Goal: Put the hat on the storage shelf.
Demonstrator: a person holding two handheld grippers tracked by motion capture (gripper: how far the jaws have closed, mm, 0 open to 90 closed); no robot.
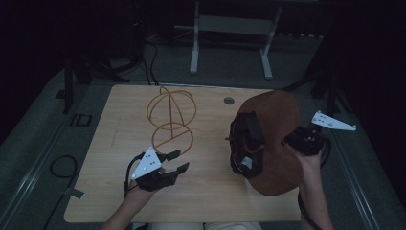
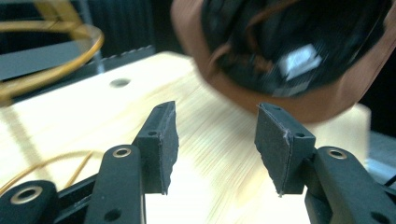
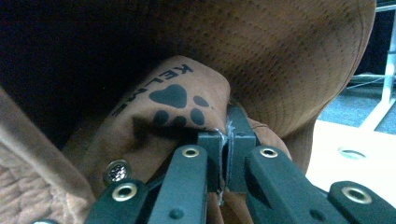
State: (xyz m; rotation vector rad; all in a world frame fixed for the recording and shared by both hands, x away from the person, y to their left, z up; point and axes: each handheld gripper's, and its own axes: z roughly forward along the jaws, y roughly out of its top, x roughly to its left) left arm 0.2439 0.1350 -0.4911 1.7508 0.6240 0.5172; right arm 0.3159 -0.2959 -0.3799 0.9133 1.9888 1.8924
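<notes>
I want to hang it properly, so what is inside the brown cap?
Inside the brown cap shows a dark lining with a white label and a brown cord. The crown's deeper inside is too dark to make out.

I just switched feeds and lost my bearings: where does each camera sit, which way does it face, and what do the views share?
High view: above the person's side, looking forward and down on the table; forearms enter from below, left gripper open, right gripper at the brown hat, gold wire stand behind.
Left gripper view: rides the left gripper, looking across the table between open jaws toward the brown hat.
Right gripper view: rides the right gripper, jaws shut on the brown hat.
Shared: all show the brown hat.
</notes>
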